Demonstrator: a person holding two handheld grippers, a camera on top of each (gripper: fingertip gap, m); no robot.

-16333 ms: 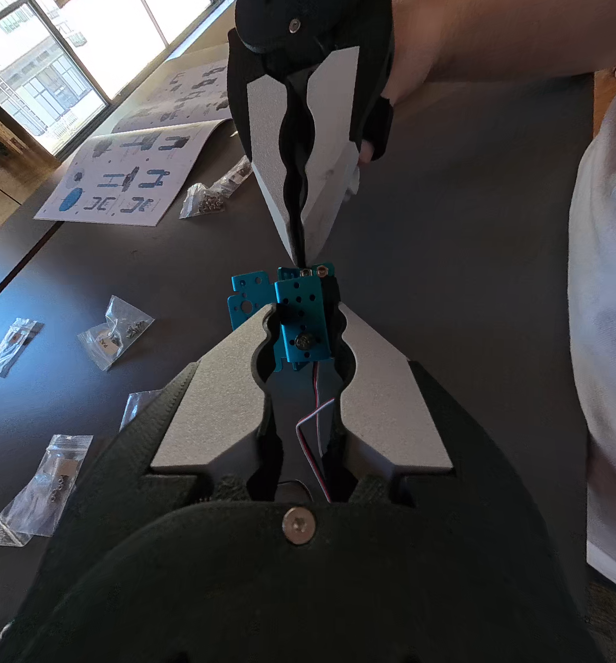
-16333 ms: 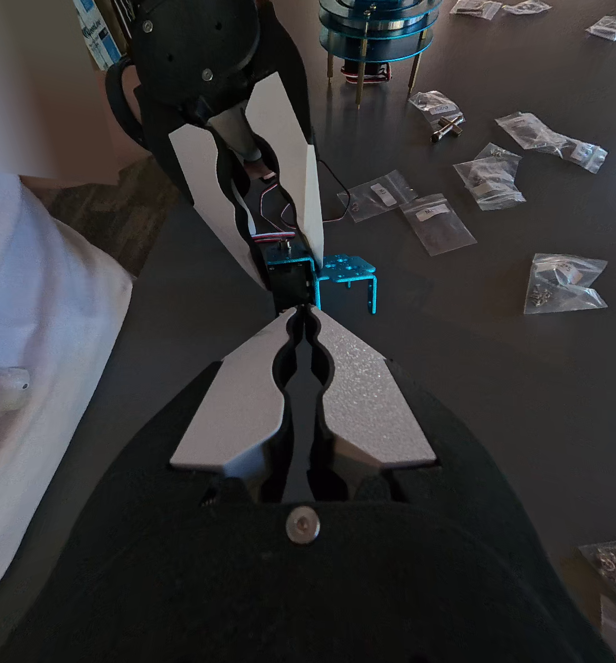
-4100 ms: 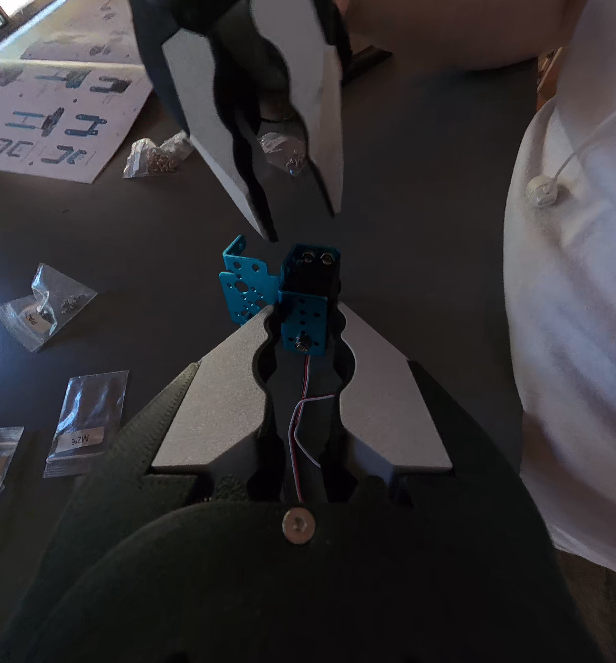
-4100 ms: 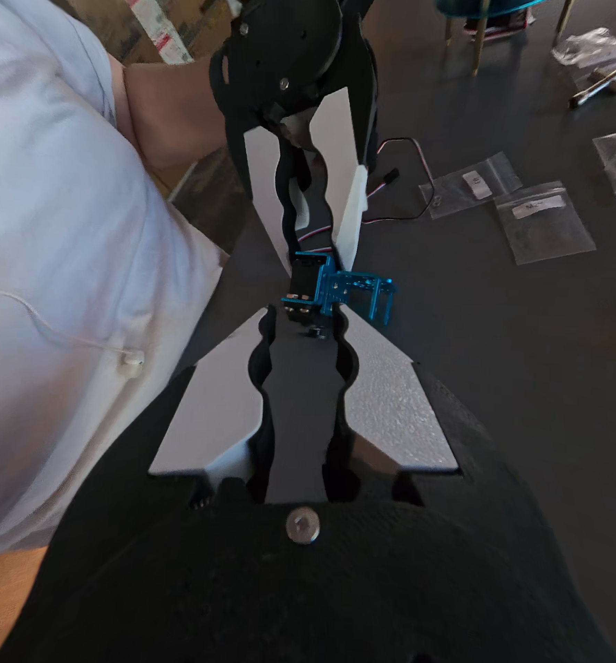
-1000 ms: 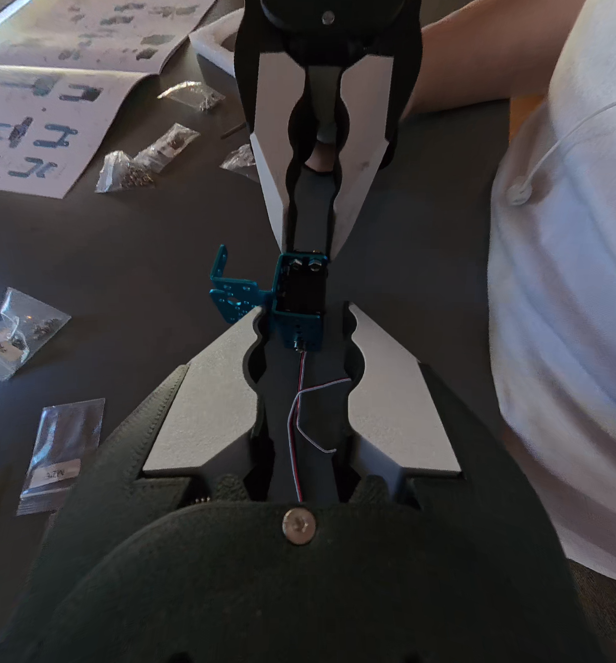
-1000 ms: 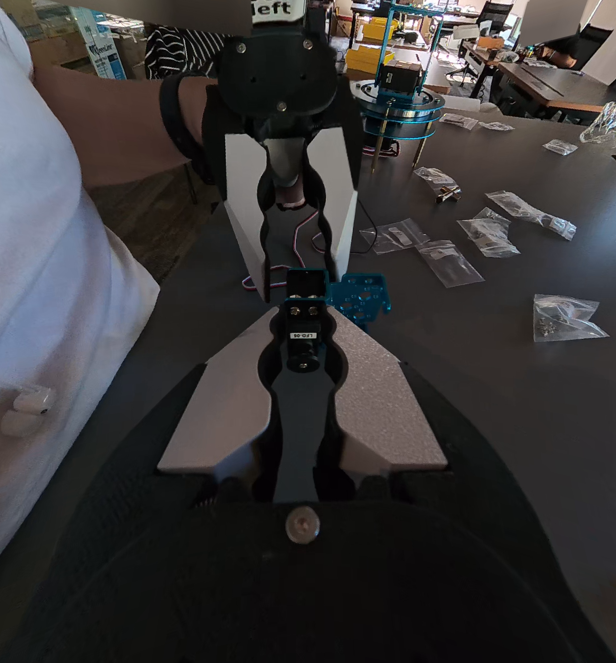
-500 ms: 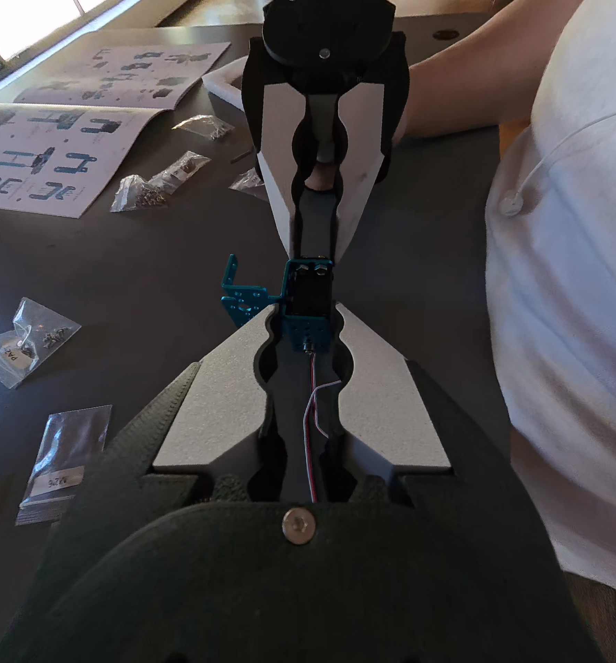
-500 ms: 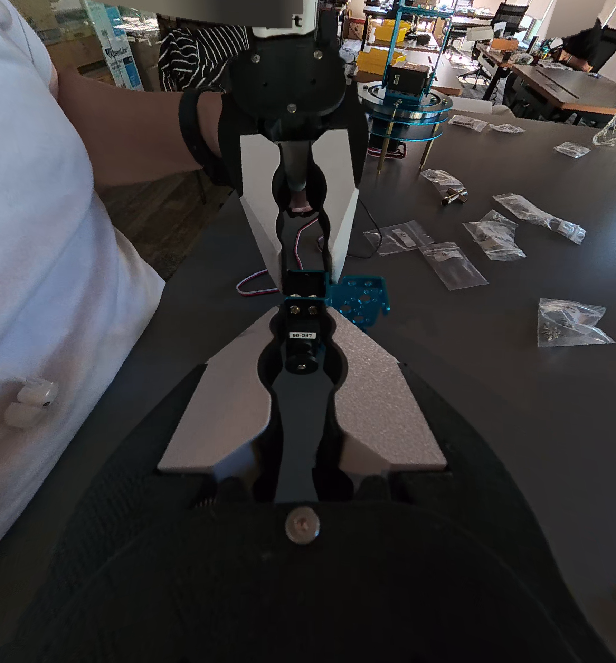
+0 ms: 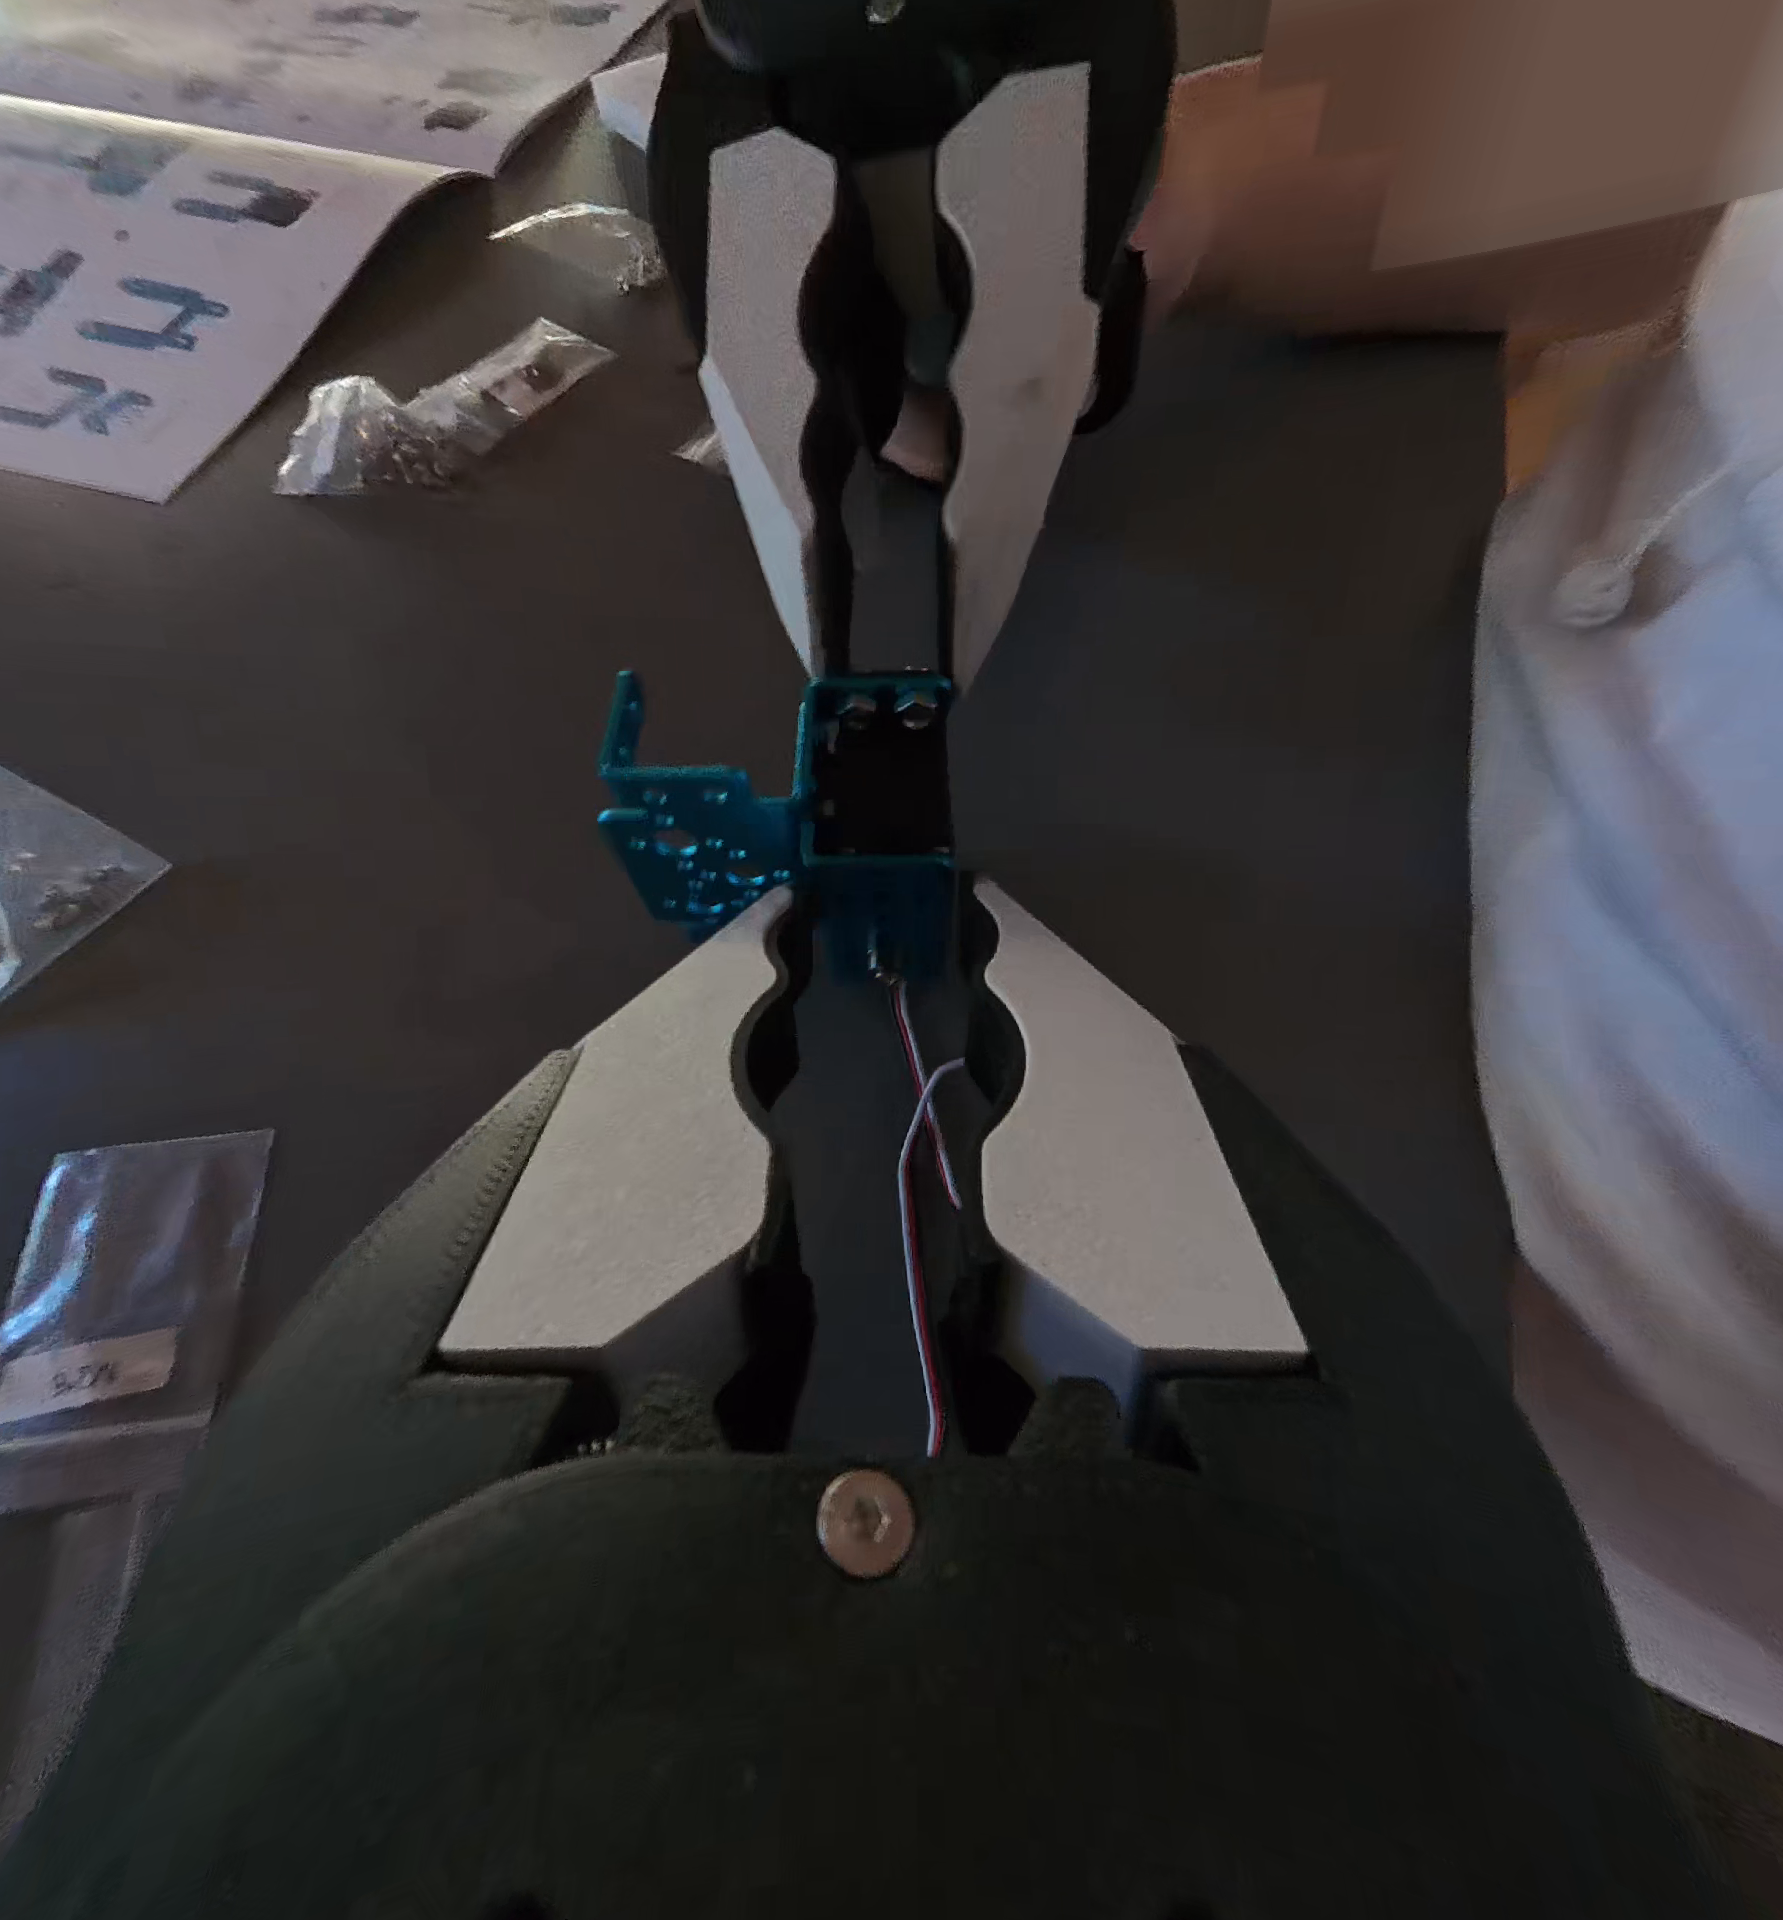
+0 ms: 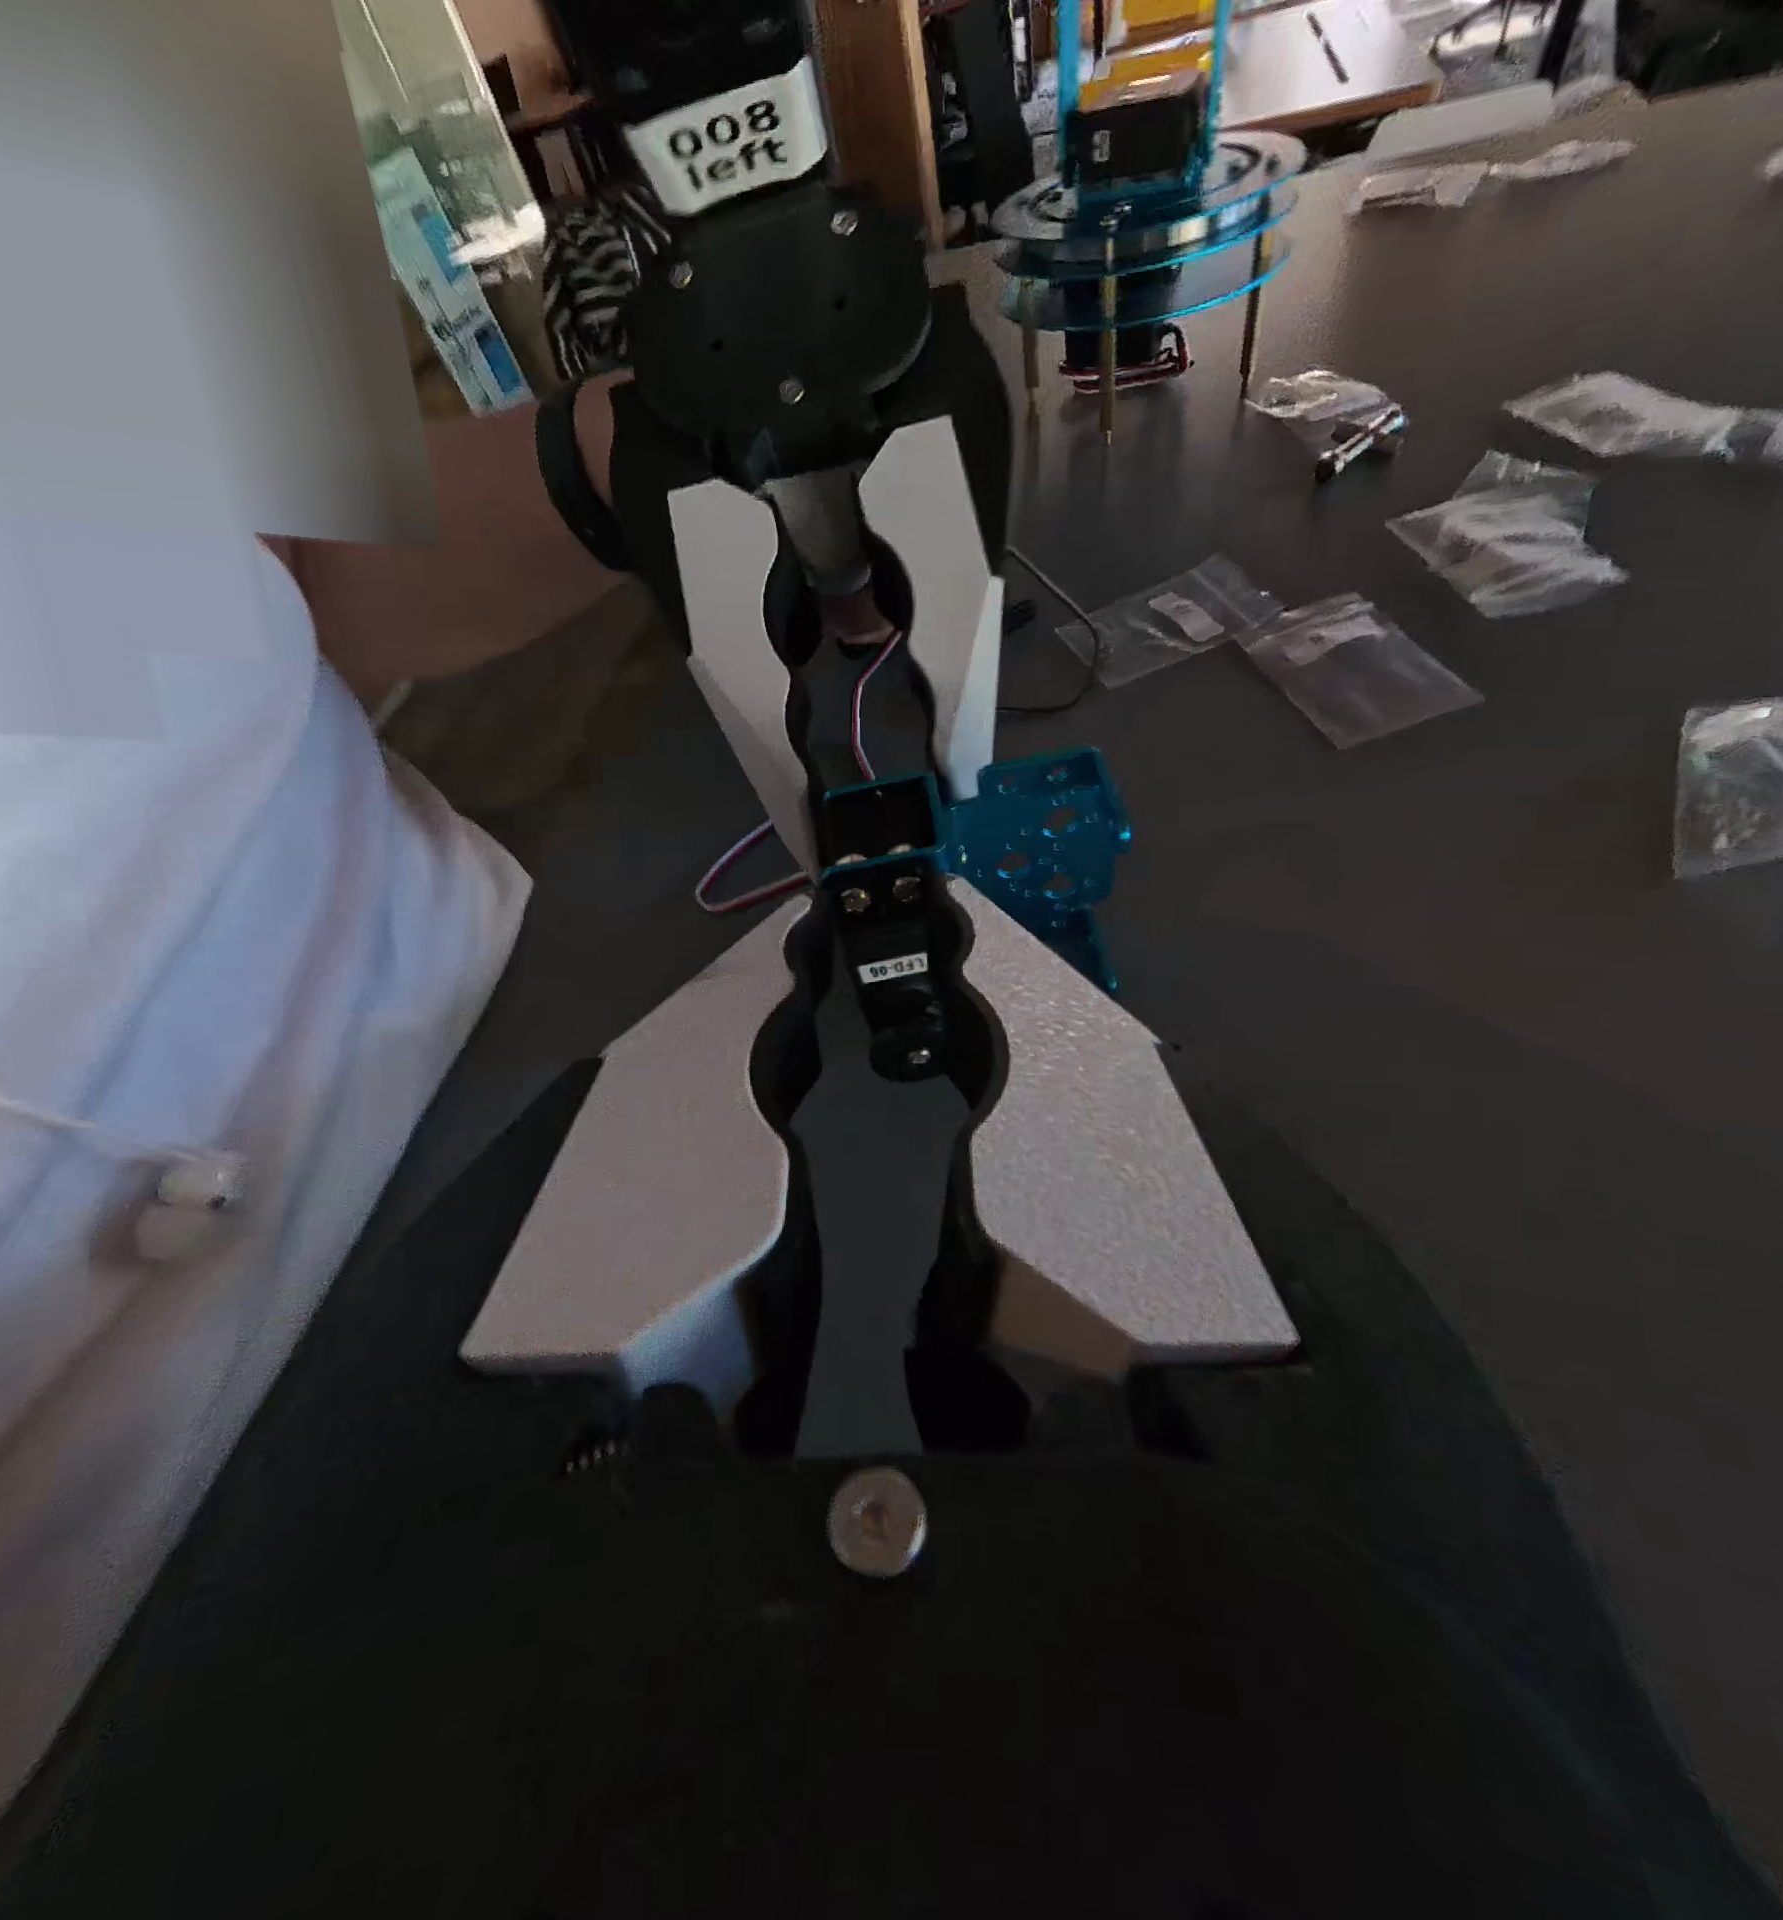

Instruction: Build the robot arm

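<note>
Two grippers meet on one small assembly, a black servo (image 10: pixel 892 971) seated in a blue bracket (image 9: pixel 700 847) and held up off the dark table (image 9: pixel 347 644); the left gripper (image 9: pixel 882 914) has its fingers narrowed onto the bracket's wired end, with a red-and-white wire (image 9: pixel 923 1174) trailing back between them; the right gripper (image 10: pixel 882 925) has its fingers drawn in around the servo body, and they look closed on it, though contact along the pads is hard to confirm through the blur; judging from this, the piece is shared between both tools, so a good hold means keeping the two in line and pressing evenly, since any twist of one against the other would lever the servo in its seat; the wire wants slack and should stay out of the pinch; the left wrist view alone shows the open printed sheet (image 9: pixel 118 260) and a bag of screws (image 9: pixel 378 436) near it, as well as the pair of bolt heads on the bracket's far end; the right wrist view alone shows the servo's round output end, a blue tiered disc stand (image 10: pixel 1141 223) farther along the table, and several clear parts bags (image 10: pixel 1354 665) lying well apart from the assembly.
</note>
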